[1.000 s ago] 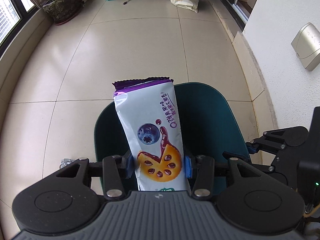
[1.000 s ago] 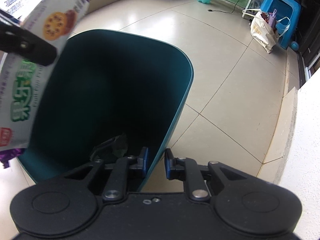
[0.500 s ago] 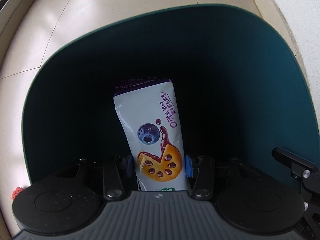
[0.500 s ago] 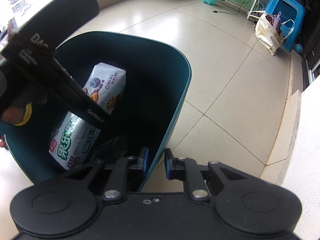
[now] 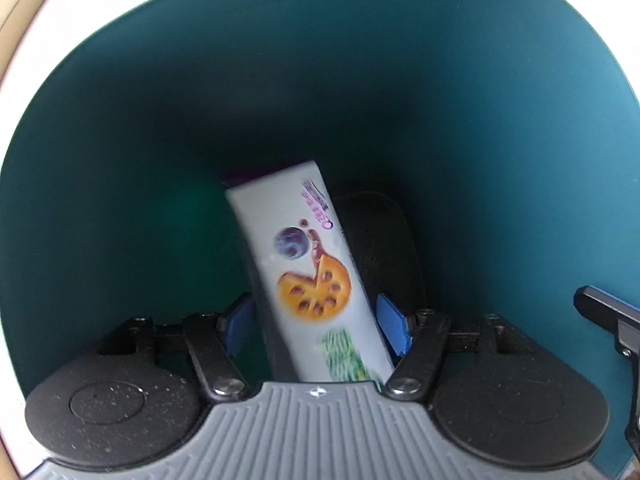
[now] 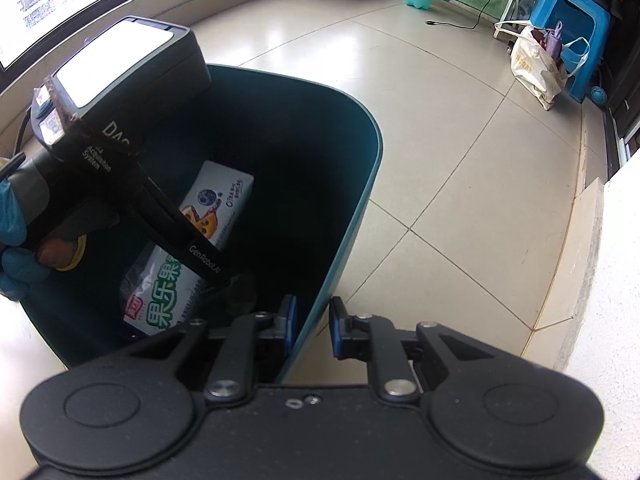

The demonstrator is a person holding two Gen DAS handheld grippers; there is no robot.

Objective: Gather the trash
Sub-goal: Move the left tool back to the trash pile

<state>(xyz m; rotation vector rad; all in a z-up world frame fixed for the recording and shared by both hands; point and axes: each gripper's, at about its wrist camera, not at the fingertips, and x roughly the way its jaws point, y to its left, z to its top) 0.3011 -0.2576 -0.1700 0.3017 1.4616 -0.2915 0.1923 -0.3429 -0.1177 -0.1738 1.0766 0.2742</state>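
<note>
**Left wrist view.** Looked straight down into the dark green bin (image 5: 120,128). Found the left hand-held gripper (image 5: 316,320) spread wide, with a gap showing at the 9 o'clock pad. Found the snack bag (image 5: 312,272) loose between the pads, blurry, its top tipped toward 11 o'clock, deep inside the bin. Spotted something dark (image 5: 384,248) on the bin bottom, at 1 o'clock from the bag. Could not tell what.

**Right wrist view.** Looked over the near rim of the bin. Found the right hand-held gripper (image 6: 312,328) pinching the bin wall, one pad inside and one outside. Saw the snack bag at 10 o'clock from there, down in the bin under the left hand-held gripper. Saw the tiled floor (image 6: 460,168) from 12 to 3 o'clock.

**How far along.** Seemed nearly done with this bag: let go and inside the bin. Still had to lift the left hand-held gripper out. Could not tell whether more trash waited.

**What changed.** Half a second before, had the bag pinched tight and straight up; by now had let go, with the bag leaning. A second before, had held it above the bin. Kept the right hand-held gripper on the same spot of the wall.
</note>
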